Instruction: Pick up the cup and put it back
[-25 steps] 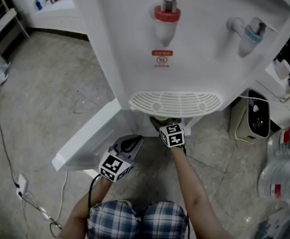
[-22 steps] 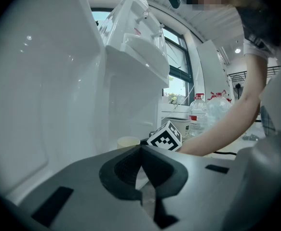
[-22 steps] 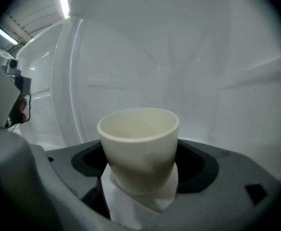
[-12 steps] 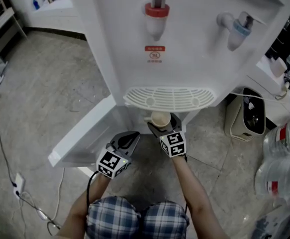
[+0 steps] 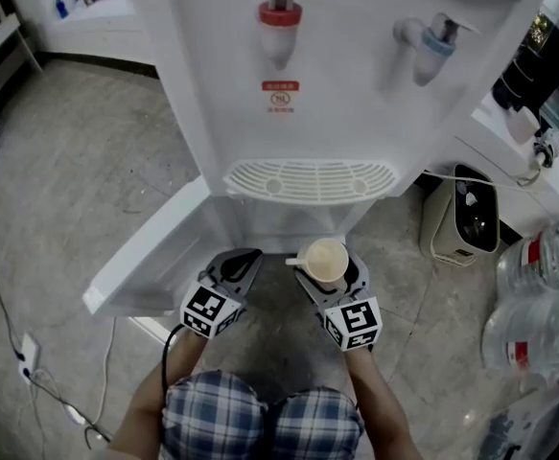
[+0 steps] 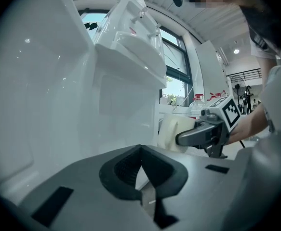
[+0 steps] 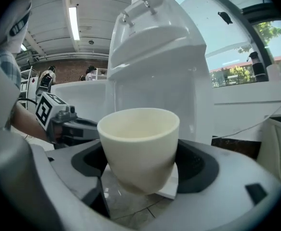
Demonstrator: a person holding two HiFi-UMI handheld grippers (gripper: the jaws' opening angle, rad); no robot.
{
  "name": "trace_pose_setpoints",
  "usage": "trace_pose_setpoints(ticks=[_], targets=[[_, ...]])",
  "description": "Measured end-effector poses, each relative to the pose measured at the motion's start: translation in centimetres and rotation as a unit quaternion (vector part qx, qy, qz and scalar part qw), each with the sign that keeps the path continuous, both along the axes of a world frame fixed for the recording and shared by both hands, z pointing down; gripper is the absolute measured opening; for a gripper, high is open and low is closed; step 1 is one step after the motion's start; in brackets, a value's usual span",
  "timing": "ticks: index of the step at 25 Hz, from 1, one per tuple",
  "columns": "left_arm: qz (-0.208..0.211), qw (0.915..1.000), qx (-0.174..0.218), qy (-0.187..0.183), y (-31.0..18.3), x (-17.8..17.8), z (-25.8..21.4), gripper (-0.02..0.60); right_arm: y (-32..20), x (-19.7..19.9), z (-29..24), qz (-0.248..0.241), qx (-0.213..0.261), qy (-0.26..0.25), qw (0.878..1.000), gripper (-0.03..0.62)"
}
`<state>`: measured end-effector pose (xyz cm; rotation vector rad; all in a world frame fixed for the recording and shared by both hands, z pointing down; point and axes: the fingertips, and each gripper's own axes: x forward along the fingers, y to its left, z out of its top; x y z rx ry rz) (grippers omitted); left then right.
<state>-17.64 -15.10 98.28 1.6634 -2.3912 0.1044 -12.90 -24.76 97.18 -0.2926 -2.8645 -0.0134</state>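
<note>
Right tool [image 5: 325, 274] is clamped on the cream cup [image 5: 325, 260], one jaw on either side of its wall. The cup is upright, mouth up, and looks empty. It hangs in the air in front of the dispenser's drip tray [image 5: 308, 180], lower than the tray and on the person's side, touching nothing but the jaws. Left tool [image 5: 242, 263] sits beside it, also short of the drip tray, with its jaws together and nothing between them.

I judge the pick-up done and the return as the step in hand. The spot is probably the open compartment under the drip tray, though the tray hides its floor from the head view. To do it well:
- Keep the cup level and the squeeze steady, because the tapered wall could slip downward.
- Go in low enough that the rim clears the tray's front lip.
- Let the base settle flat before parting the jaws, then draw straight back.
- Leave the left tool out of the way.
</note>
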Motion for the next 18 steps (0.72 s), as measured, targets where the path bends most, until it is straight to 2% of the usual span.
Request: trace_pose_setpoints(ticks=[4,8,13,18], targets=[[0.003,1.0,-0.001,0.0,-0.2,0.4,0.0,0.025,0.2,3.0,-1.7,0.001,-0.006,-0.002,1.0,0.433],[0.002,1.0,-0.002,0.0,0.0,0.4,-0.1,0.025,0.3,3.7,-2.1,0.002,-0.009,-0.009,1.0,0.433],[0.002,1.0,0.0,-0.002,0.0,0.4,-0.3,0.025,0.3,1.8,-1.8,-0.002,-0.005,-0.015,1.0,0.433],[0.004,1.0,-0.001,-0.002,0.2,0.5,-0.3,0.025,-0.6,-1.8,-0.6,0.006,-0.007,-0.021,1.0,0.433]])
